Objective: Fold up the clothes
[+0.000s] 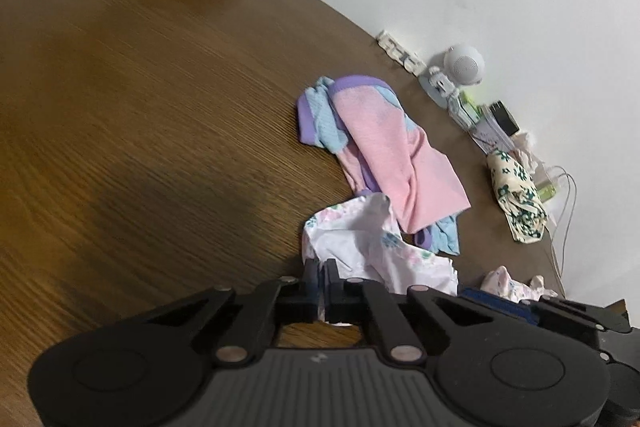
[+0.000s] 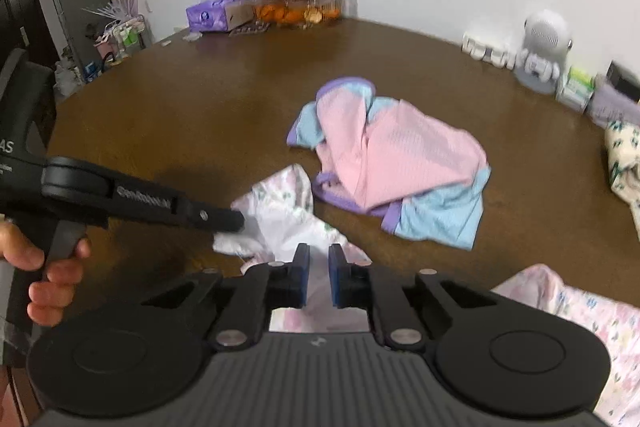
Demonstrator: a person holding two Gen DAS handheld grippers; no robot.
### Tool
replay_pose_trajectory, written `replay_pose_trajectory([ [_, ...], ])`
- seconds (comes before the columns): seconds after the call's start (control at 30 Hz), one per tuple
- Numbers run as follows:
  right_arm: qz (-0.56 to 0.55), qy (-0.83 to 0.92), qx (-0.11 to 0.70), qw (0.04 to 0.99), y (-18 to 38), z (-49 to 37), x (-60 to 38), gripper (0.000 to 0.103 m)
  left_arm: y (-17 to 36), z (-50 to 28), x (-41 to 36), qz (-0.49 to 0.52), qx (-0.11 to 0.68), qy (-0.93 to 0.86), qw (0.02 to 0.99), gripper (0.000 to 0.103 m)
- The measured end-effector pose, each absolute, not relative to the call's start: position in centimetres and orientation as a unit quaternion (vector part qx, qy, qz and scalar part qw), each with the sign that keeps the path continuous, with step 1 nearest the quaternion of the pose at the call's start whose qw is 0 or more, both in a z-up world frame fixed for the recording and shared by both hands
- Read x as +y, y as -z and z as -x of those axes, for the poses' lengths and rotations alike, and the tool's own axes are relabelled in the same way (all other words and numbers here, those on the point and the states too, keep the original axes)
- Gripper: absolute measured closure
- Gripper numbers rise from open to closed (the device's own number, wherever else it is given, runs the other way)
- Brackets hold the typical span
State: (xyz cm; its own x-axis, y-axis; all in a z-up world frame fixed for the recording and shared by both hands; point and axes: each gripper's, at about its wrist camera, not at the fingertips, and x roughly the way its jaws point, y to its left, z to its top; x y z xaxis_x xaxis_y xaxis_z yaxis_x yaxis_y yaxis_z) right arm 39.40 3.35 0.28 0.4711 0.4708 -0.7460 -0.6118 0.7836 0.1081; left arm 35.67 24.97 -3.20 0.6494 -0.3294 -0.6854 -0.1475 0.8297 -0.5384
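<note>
Between your grippers: the white floral garment (image 2: 280,223) lies crumpled on the brown counter (image 2: 200,107), a fold of it running under both tools.
Left gripper (image 1: 322,277): your fingers are drawn close together with a strip of the white floral garment (image 1: 360,247) pinched between them; in the right wrist view its tip (image 2: 236,221) bites the cloth's left edge.
Right gripper (image 2: 319,267): a narrow gap shows between your blue pads (image 2: 305,275), with the white cloth passing through it; you cannot tell from this view whether the pads press on it.
Your left hand (image 2: 44,267): wrapped round the left tool's handle, at the left edge of the right wrist view.
Ahead of the right gripper: a pink, blue and purple garment (image 2: 400,163) sits bunched on the counter, just beyond the white one and touching it in the left wrist view (image 1: 392,147).
Far right of both grippers: a cream cloth with green print (image 1: 516,195) rests by the wall.
Far side of the counter: a clear tray of orange fruit (image 2: 296,11) and a purple tissue pack (image 2: 208,15).
Near right: more pink floral fabric (image 2: 580,307) beside your right tool.
</note>
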Motion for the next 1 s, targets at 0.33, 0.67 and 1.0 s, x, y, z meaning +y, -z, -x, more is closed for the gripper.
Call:
replay_pose_trajectory([
  [0.33,0.058,-0.303,0.417,0.855,3.2,-41.8,3.9,0.093,-2.5,-33.0,23.3,0.256,0.341,0.099,0.899,0.102],
  [0.67,-0.053,-0.259,0.379,0.887,1.6,-41.0,-1.5,0.071,-1.3,-35.9,19.2,0.224,0.353,0.109,0.902,0.074],
  [1.0,0.030,-0.286,0.395,0.872,0.1,-37.4,-4.6,0.060,1.5,-35.4,19.8,0.230,0.376,0.114,0.891,0.046],
])
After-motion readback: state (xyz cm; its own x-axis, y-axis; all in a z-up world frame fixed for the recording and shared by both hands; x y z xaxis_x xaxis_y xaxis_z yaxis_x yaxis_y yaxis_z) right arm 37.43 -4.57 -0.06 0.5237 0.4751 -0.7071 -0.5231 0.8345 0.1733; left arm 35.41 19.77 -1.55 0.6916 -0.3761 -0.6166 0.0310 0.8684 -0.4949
